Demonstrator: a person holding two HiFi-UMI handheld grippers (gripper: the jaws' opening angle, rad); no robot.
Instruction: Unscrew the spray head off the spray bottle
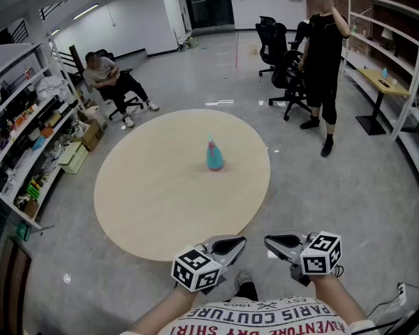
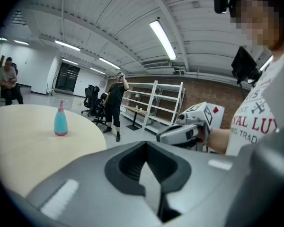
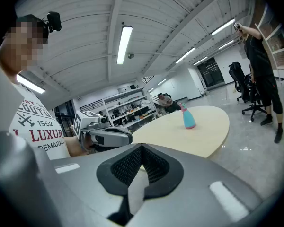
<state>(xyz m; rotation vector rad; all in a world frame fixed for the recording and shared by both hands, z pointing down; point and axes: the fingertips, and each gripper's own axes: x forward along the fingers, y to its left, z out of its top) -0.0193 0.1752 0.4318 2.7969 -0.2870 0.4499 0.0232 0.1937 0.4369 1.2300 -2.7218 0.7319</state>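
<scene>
Bottle (image 1: 214, 155) stands upright on the counter (image 1: 146, 208), head (image 1: 211, 140) on — unscrewing not begun. My left gripper (image 1: 239, 243) and right gripper (image 1: 271, 242) hover well short, fingers (image 1: 227, 247) clenched, empty. Next I'd reach in, open, hold its body, grip the head.

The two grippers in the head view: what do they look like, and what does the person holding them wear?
Both the left gripper and the right gripper have silver-grey bodies with pointed jaws lined by black textured pads. Each carries a white cube printed with black square markers. The person wears a white shirt with red and dark lettering.
</scene>
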